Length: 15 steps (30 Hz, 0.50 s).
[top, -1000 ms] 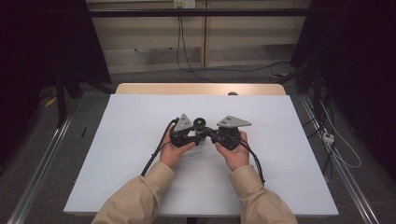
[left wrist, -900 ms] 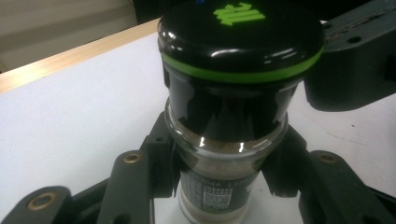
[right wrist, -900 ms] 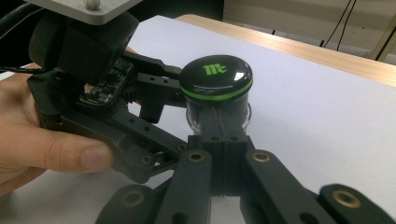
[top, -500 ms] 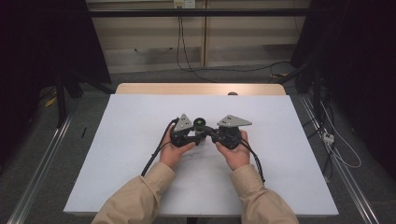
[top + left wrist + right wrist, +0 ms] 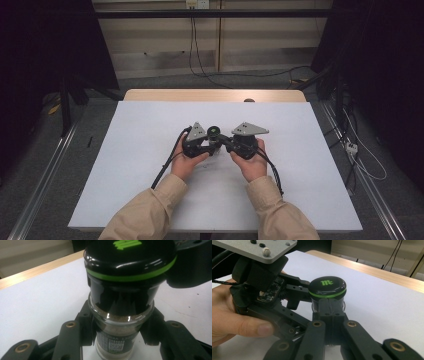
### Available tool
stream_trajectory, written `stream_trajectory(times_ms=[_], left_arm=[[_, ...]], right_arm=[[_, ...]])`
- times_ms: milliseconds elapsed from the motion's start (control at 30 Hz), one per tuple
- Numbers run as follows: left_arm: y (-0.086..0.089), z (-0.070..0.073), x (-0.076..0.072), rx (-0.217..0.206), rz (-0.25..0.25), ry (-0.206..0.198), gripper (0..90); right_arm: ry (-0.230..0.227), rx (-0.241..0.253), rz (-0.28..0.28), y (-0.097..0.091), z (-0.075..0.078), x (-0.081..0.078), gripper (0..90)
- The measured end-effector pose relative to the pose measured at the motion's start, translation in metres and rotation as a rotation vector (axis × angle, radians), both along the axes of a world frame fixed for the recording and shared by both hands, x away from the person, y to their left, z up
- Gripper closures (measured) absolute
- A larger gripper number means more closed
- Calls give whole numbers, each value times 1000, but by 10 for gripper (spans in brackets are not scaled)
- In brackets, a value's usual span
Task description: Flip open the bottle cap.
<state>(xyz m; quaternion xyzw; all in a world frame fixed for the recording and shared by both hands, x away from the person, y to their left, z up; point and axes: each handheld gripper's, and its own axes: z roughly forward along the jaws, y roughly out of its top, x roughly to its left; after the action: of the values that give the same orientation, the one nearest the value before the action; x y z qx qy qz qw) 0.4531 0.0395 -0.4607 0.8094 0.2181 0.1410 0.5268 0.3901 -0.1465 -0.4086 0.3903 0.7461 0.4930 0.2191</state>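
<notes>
Beige sleeves enter from the near table edge; each bare hand holds a black, hinged-link gripper with brass-coloured pivot pins. The left gripper [image 5: 209,145] has its jaws clamped around the clear glass body of a spice jar [image 5: 117,322], one pad on either side, just below the cap. The jar is a round, upright cylinder holding a fine brown powder, with a small printed label low on the glass; it stands on the table at mid-width, between the two hands. Its cap [image 5: 327,287] is glossy black plastic, domed, ringed by a thin bright-green band and marked with a green logo. The right gripper [image 5: 331,305] has its jaws brought flat together, nothing between them, their tips against the jar's side below the cap. A grey, matte triangular plate [image 5: 249,130] tops the right gripper. The table [image 5: 320,150] carries a smooth white sheet, and a pale wooden strip [image 5: 165,95] shows along its far edge. Beyond, black cables [image 5: 240,75] trail over grey floor.
</notes>
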Motion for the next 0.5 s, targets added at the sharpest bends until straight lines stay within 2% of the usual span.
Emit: stream_trajectory(times_ms=[500], left_arm=[[0, 0, 0, 3, 0, -1, 536]], right_arm=[[-10, 2, 0, 2, 3, 0, 900]])
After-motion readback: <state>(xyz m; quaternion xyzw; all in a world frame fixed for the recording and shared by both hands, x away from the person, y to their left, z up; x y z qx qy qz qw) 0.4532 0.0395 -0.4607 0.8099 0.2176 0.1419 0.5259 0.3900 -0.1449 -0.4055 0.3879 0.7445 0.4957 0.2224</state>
